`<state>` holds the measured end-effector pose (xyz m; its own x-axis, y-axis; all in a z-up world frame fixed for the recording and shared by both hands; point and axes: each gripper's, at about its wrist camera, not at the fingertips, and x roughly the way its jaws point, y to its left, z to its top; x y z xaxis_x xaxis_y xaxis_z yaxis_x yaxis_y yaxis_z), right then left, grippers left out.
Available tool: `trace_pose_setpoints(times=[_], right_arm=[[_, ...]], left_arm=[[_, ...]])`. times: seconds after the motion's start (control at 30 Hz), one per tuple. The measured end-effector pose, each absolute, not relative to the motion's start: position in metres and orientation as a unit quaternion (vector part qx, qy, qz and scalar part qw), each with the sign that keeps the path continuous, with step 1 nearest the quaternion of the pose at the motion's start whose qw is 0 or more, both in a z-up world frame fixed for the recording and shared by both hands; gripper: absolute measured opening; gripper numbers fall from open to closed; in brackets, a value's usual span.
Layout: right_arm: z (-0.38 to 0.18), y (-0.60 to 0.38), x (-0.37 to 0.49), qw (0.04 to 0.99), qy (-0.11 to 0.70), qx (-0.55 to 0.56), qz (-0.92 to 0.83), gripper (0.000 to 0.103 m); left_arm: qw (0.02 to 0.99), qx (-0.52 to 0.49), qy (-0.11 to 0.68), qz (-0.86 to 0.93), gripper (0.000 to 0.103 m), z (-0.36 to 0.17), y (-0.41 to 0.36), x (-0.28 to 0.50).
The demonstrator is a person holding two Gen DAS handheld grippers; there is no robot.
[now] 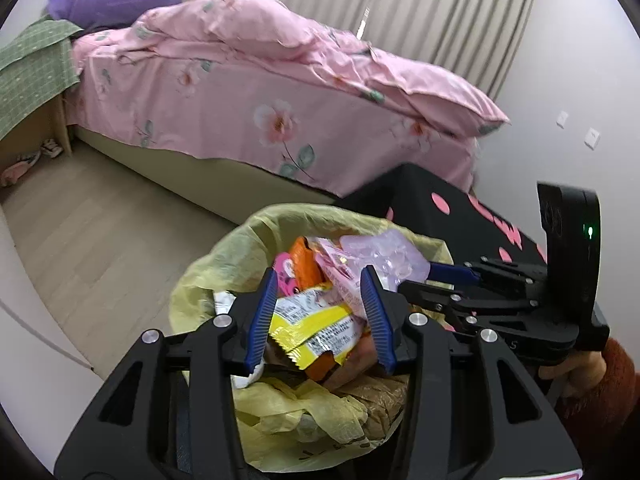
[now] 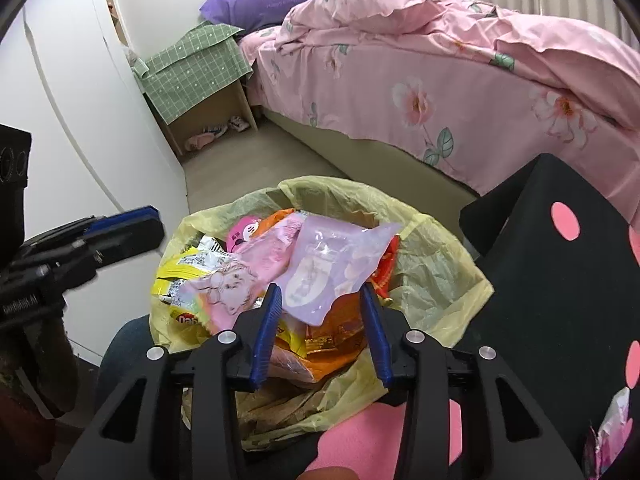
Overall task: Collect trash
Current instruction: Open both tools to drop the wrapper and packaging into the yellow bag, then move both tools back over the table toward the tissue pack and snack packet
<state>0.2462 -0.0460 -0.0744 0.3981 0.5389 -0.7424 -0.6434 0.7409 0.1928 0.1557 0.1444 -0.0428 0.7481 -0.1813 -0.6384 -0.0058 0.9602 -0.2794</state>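
A bin lined with a yellow bag is full of snack wrappers. A lilac pouch lies on top, also in the left wrist view. A yellow wrapper and a pink wrapper lie beside it. My left gripper hangs open and empty over the bin. My right gripper is open just above the lilac pouch, holding nothing. Each gripper shows in the other's view, right and left.
A black table with pink dots stands right of the bin, with a wrapper at its near edge. A bed with pink bedding, a nightstand with green cloth and wood floor lie beyond.
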Motion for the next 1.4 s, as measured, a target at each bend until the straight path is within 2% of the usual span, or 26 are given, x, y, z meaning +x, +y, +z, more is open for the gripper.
trace_pose_setpoints(times=[0.13,0.3,0.67,0.73,0.83,1.0,1.4], right_arm=[[-0.059,-0.061,0.237,0.841,0.406,-0.062,0.353,0.048],[-0.039,-0.095,0.212,0.853,0.385,-0.052,0.348,0.054],[-0.018,-0.246,0.148,0.908,0.350,-0.010,0.232,0.056],[-0.019,-0.273,0.138,0.918,0.339,-0.014,0.207,0.061],[-0.025,-0.301,0.123,0.922,0.338,-0.017,0.187,0.061],[-0.039,-0.332,0.110,0.925,0.350,-0.037,0.145,0.061],[-0.061,-0.376,0.103,0.930,0.354,0.005,0.104,0.061]], left_arm=[[0.932,-0.140,0.333,-0.030,0.043,-0.028,0.149,0.145],[0.937,-0.138,0.320,-0.033,0.049,-0.013,0.134,0.138],[0.921,-0.080,0.349,-0.152,0.050,-0.020,0.026,0.139],[0.913,-0.073,0.361,-0.175,0.050,-0.026,0.003,0.138],[0.905,-0.060,0.375,-0.194,0.050,-0.035,-0.021,0.136],[0.892,-0.040,0.392,-0.222,0.050,-0.044,-0.062,0.138],[0.883,0.020,0.392,-0.258,0.050,-0.041,-0.130,0.146]])
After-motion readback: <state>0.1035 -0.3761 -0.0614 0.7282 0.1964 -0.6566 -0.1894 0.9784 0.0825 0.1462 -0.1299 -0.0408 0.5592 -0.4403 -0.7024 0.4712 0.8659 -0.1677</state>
